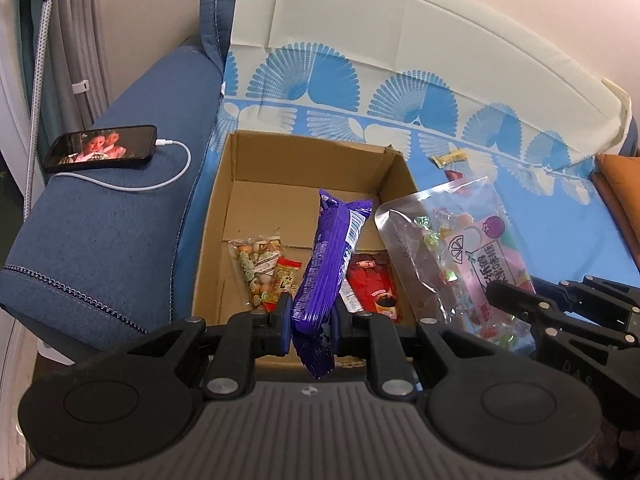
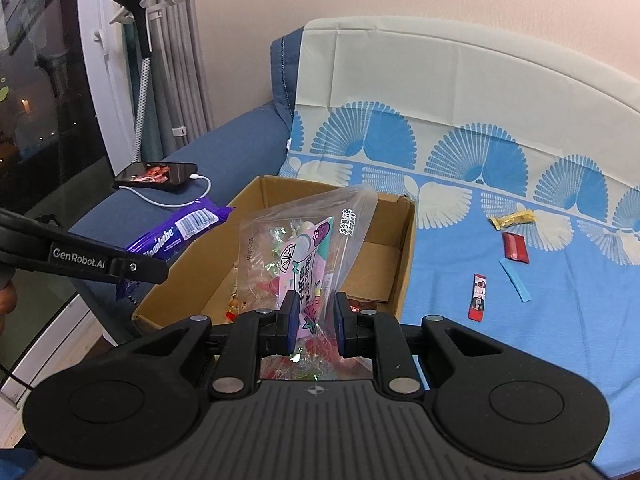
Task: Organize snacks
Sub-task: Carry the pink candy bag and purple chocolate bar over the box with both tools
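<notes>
My left gripper [image 1: 311,312] is shut on a purple snack packet [image 1: 330,264], held upright over the open cardboard box [image 1: 256,160]. Inside the box lie a clear bag of small sweets [image 1: 256,272] and a red packet [image 1: 372,284]. My right gripper [image 2: 316,320] is shut on a clear bag of mixed candy [image 2: 304,256] with a pink label, held above the box's [image 2: 404,248] near right corner. The same candy bag [image 1: 460,256] hangs at the right of the left wrist view. In the right wrist view the purple packet [image 2: 180,232] shows at the left.
The box sits on a sofa covered by a blue and white patterned cloth [image 2: 500,184]. Loose sweets lie on the cloth: a yellow one [image 2: 514,218], a red one [image 2: 515,247], a blue strip [image 2: 516,280] and a small stick packet [image 2: 479,296]. A phone [image 1: 102,148] on a cable rests on the armrest.
</notes>
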`<state>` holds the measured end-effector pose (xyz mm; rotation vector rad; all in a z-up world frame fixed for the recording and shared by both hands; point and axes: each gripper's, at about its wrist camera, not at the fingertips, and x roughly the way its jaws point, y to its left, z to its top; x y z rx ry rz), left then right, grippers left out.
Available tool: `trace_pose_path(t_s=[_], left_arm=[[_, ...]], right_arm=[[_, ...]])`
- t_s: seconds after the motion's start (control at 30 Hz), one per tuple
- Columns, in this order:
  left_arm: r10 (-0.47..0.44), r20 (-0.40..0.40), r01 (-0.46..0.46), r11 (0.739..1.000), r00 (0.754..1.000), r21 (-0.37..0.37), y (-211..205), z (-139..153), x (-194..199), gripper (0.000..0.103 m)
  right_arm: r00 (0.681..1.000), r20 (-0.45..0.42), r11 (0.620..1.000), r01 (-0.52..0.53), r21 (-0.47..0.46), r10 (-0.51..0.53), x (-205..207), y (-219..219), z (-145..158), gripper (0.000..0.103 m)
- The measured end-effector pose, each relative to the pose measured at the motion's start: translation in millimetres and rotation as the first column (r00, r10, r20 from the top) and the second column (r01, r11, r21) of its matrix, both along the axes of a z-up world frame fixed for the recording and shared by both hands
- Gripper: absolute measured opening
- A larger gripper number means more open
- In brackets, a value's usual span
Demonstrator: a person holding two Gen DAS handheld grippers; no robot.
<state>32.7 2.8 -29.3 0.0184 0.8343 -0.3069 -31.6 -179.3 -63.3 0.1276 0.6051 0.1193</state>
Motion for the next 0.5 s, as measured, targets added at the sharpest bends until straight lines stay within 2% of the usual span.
trace_pose_path(t_s=[0.5], left_arm=[[0.028, -0.064, -0.027, 0.999, 0.998, 0.029, -16, -31, 46, 0.020]], right_arm=[[0.998, -0.069, 1.000, -0.011, 0.020, 0.013, 49, 3, -19, 0.020]])
